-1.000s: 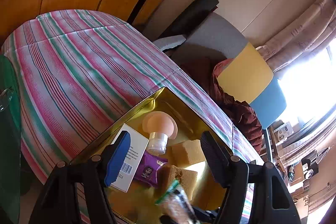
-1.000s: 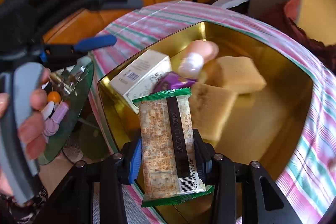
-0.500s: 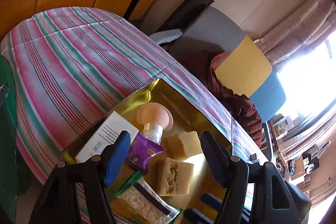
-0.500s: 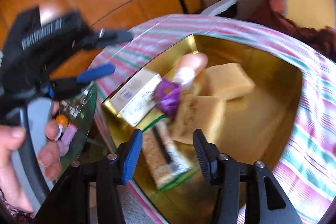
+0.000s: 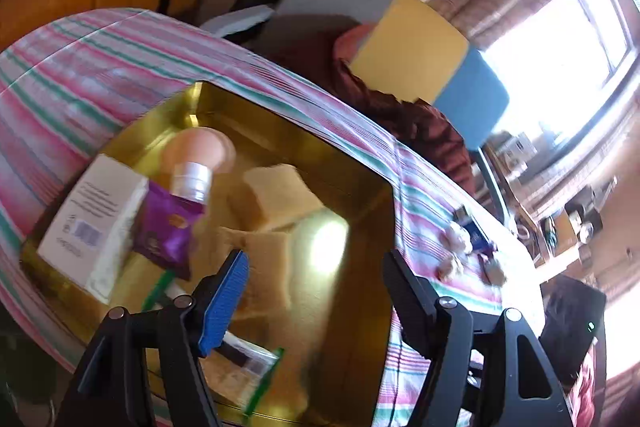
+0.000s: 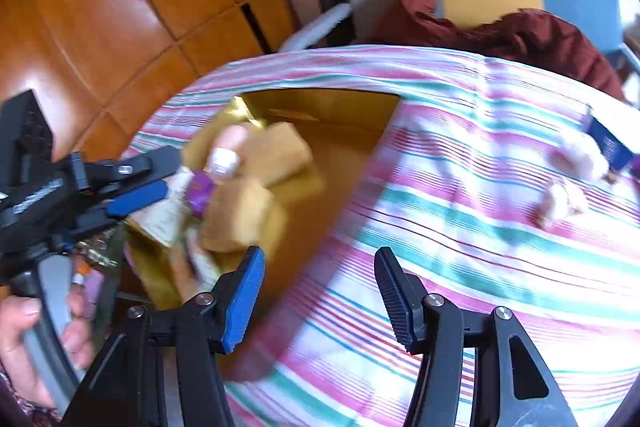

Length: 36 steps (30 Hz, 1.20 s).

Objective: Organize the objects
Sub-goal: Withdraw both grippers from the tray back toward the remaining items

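A gold tin tray (image 5: pixel 352 307) (image 6: pixel 320 107) on the striped tablecloth holds a white box (image 5: pixel 92 223), a purple packet (image 5: pixel 168 231), a peach-capped bottle (image 5: pixel 196 159), two sponge cakes (image 5: pixel 280 195) and a green-edged cracker packet (image 5: pixel 248 363). My left gripper (image 5: pixel 316 291) is open and empty above the tray's near side. My right gripper (image 6: pixel 320 291) is open and empty over the cloth, right of the tray. Loose small items (image 6: pixel 568 199) and a blue packet (image 6: pixel 608 143) lie on the cloth to the right.
The left gripper (image 6: pixel 132 187) and the hand holding it show at the left of the right wrist view. A chair with a yellow cushion (image 5: pixel 408 47) and dark red cloth (image 5: pixel 420 123) stands behind the table. A wooden wall (image 6: pixel 120 7) is at the left.
My right gripper opened and left the cracker packet in the tray, then swung right over the cloth. My left gripper moved right along the tray.
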### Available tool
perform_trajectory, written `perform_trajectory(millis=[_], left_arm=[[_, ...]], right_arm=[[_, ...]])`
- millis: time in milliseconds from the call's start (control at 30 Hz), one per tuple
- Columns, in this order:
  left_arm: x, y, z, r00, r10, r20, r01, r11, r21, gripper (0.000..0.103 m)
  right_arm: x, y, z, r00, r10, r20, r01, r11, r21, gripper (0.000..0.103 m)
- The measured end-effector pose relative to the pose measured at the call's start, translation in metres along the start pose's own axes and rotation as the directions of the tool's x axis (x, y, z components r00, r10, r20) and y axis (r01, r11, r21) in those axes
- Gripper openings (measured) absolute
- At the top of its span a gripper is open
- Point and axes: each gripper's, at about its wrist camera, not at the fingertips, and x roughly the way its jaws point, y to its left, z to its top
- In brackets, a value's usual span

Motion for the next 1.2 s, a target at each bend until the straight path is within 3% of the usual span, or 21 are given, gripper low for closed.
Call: perform_trajectory(millis=[300,533,800,933,1067,1200], left_arm=[[0.013,-0.057,-0.031,0.989,-0.115,-0.093,0.129,0.978,0.161,0.07],[0.016,-0.099,-0.06,0.973,-0.173,-0.152,0.211,0.935,0.285,0.07],[0.032,-0.132,-0.093,0.947,-0.201,-0.249,0.281,0.895,0.347,0.07],[0.041,-0.146,-0.105,0.933,-0.199,-0.299,0.306,0.875,0.374,0.07],[0.049,-0.155,-0.116,0.925,-0.185,-0.332,0.313,0.865,0.391,0.07],[0.055,-0.161,-0.122,0.923,-0.161,-0.35,0.305,0.862,0.406,0.07]], right_arm=[[-0.011,-0.07,-0.019,0.992,-0.117,-0.045,0.12,0.99,0.069,0.061],[-0.024,-0.116,-0.028,0.978,-0.198,-0.067,0.203,0.977,0.071,0.069],[-0.05,-0.2,-0.017,0.935,-0.347,-0.066,0.353,0.928,0.123,0.071],[-0.073,-0.24,-0.004,0.893,-0.449,0.001,0.443,0.881,0.168,0.079],[-0.088,-0.278,0.012,0.86,-0.506,0.064,0.485,0.85,0.206,0.086],[-0.088,-0.306,0.021,0.851,-0.515,0.102,0.48,0.842,0.247,0.09]])
